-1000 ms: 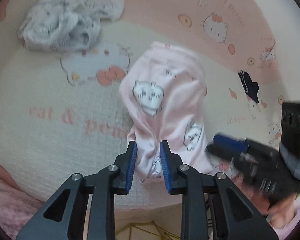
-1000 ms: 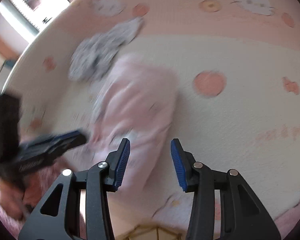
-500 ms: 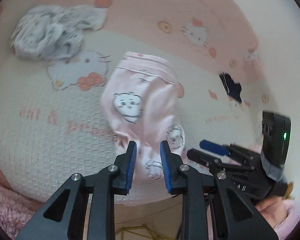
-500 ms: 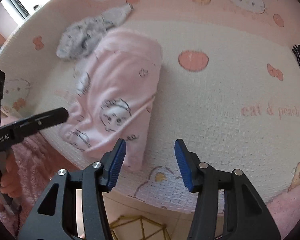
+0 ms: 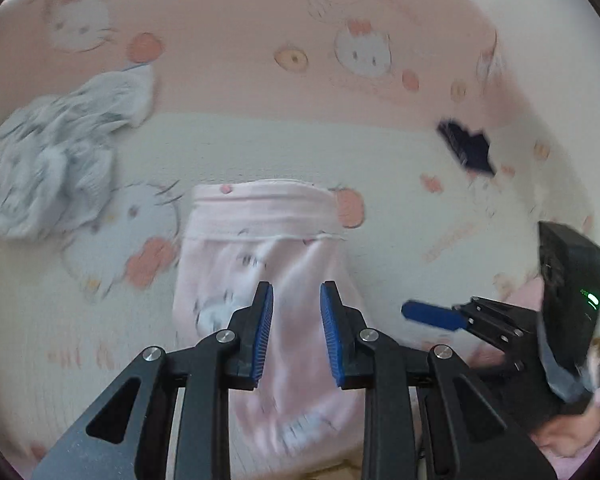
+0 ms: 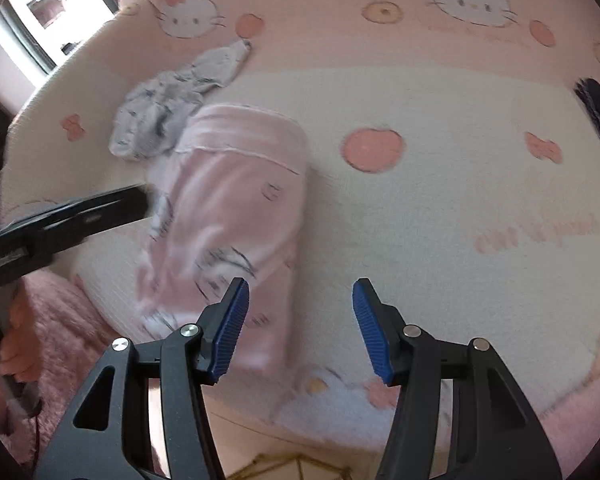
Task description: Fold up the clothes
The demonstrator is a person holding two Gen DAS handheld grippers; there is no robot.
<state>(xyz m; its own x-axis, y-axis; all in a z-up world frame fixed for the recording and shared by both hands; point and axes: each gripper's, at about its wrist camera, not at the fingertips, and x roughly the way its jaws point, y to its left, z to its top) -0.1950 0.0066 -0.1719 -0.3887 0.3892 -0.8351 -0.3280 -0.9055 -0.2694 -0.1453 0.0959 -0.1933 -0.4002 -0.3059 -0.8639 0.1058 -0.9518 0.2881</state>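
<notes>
Pink printed pants (image 5: pixel 260 248) lie flat on the bed with the waistband at the far end. My left gripper (image 5: pixel 296 332) hovers over their lower half, narrowly open, nothing between its blue pads. In the right wrist view the same pants (image 6: pixel 236 192) lie left of centre. My right gripper (image 6: pixel 298 300) stands wide open beside their right edge, its left finger over the cloth. The right gripper (image 5: pixel 432 314) shows at the right of the left wrist view. The left gripper (image 6: pixel 80 216) shows as a dark blurred bar in the right wrist view.
A crumpled grey-white garment (image 5: pixel 48 168) lies far left, touching the pants' waistband (image 6: pixel 172 104). A small dark blue item (image 5: pixel 468 148) sits far right. The cat-print bed cover (image 6: pixel 420 200) ends at a near edge, with floor below. A hand (image 6: pixel 16 344) holds the left tool.
Both views have swung so the pants now lie straight ahead, waistband far. My left gripper has come forward over the pants' lower half. The right jaws have spread a little wider.
</notes>
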